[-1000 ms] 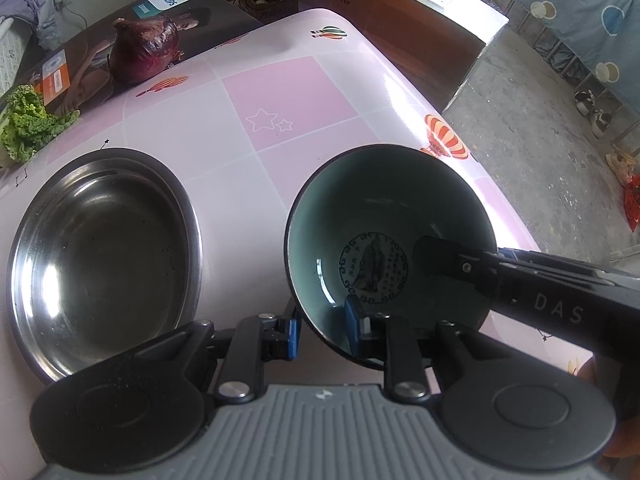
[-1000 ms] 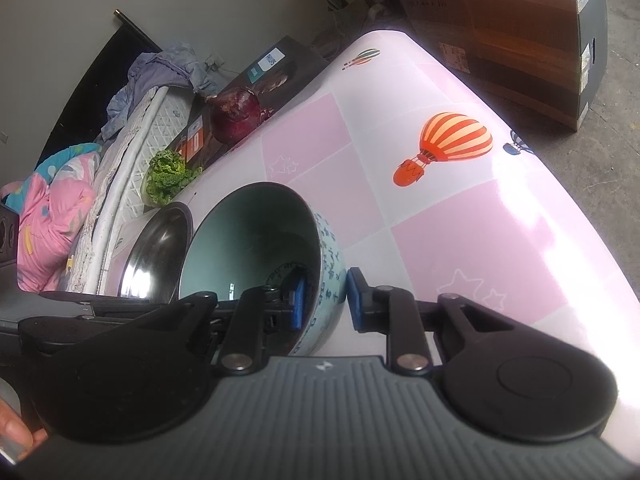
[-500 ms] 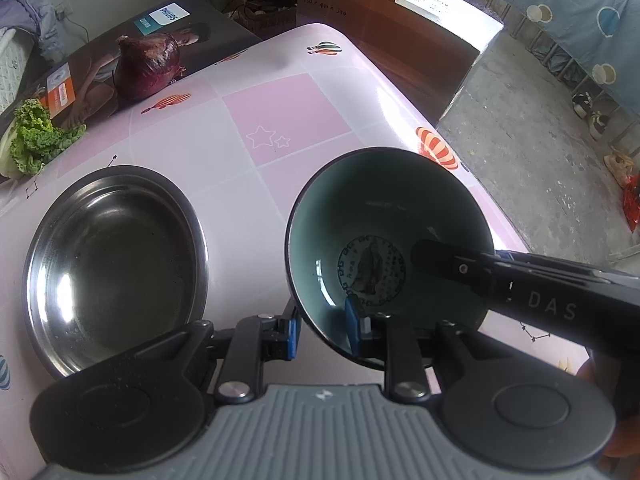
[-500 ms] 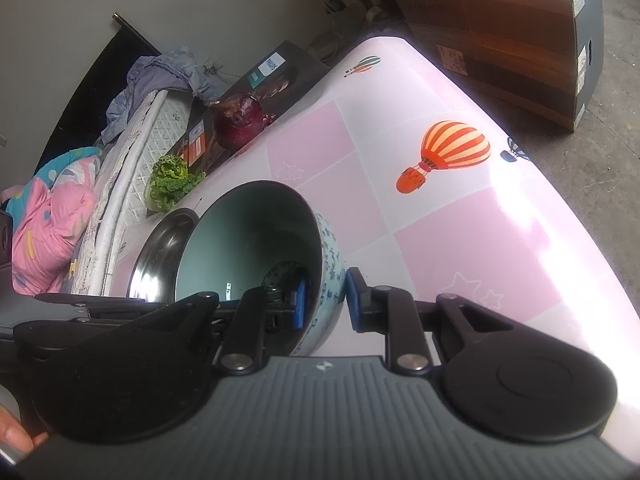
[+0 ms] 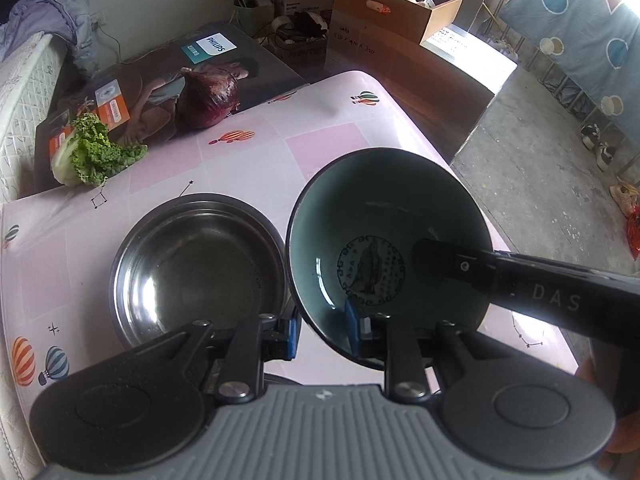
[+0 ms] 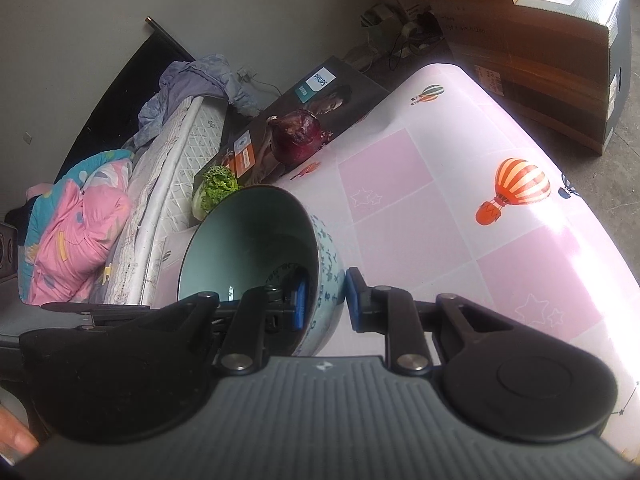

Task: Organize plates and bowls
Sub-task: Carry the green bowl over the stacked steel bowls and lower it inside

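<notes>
A ceramic bowl (image 5: 384, 224), pale green inside with a dark printed emblem and blue patterns on its white outside (image 6: 328, 264), hangs above the pink table. Both grippers hold its rim. My left gripper (image 5: 322, 330) is shut on the near rim, one blue pad inside and one outside. My right gripper (image 6: 324, 300) is shut on the opposite rim; its black finger (image 5: 452, 260) reaches into the bowl from the right. A steel bowl (image 5: 196, 268) rests on the table just left of the lifted bowl, holding nothing.
The table (image 6: 420, 208) carries a pink checked cloth with balloon prints. A red cabbage (image 5: 208, 98) and a leafy green (image 5: 92, 152) lie on a Philips box at the far edge. Cardboard boxes (image 6: 540, 40) stand on the floor beyond; a bed (image 6: 80, 216) lies left.
Both grippers have risen with the ceramic bowl between them. The table and the steel bowl look farther below and smaller, and more of the room is in view.
</notes>
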The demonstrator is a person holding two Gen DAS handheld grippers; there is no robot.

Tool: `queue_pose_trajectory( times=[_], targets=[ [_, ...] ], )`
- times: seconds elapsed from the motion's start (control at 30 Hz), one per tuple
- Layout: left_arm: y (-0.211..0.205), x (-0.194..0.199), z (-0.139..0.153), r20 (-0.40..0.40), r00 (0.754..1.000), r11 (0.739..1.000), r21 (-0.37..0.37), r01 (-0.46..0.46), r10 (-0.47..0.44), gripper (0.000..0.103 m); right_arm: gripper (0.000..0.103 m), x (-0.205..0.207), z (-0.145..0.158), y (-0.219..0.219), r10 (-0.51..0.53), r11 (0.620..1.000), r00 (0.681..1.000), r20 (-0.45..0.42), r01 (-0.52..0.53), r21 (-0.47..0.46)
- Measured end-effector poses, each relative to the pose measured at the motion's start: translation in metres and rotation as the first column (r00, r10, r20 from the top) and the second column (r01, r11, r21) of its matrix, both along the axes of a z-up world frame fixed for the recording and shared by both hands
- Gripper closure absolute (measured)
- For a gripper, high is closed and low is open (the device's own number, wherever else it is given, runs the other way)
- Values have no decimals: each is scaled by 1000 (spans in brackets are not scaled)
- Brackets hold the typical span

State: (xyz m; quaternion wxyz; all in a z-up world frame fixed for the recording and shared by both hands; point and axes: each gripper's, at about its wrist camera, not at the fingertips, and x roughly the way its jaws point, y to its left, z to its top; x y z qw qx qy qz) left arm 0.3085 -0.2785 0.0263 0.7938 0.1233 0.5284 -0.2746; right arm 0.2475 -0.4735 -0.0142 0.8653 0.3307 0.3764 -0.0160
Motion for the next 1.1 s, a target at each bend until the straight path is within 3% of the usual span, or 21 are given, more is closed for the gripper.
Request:
queue_pose_trajectory(
  times=[0.13,0.3,0.5,0.73,0.97,1.03,1.1],
  targets=[
    [31,14,11,19,999,999,-8,-46,46,79,84,23,13,26,48,999,999,12,-48,7],
    [67,34,3,22,994,994,19,-110,110,79,84,58,10,61,116,993,993,7,-117,22],
    [89,60,-33,-37,987,987,45,-154,156,78,84,94,-20,93,166,986,984,-59,-164,28],
    [94,75,-70,-108,979,985,45,-168,172,77,84,119,-59,101,171,985,975,-144,-174,-9],
    [101,78,-68,-89,982,986,39,-164,167,76,80,127,-64,105,180,980,974,-140,-189,-55],
    [104,76,-58,-51,985,986,32,-165,167,69,79,128,-62,105,175,981,975,-140,-185,-64],
    [110,75,-50,-44,984,985,12,-172,173,50,77,129,-59,107,172,979,975,-139,-184,-82]
  ],
)
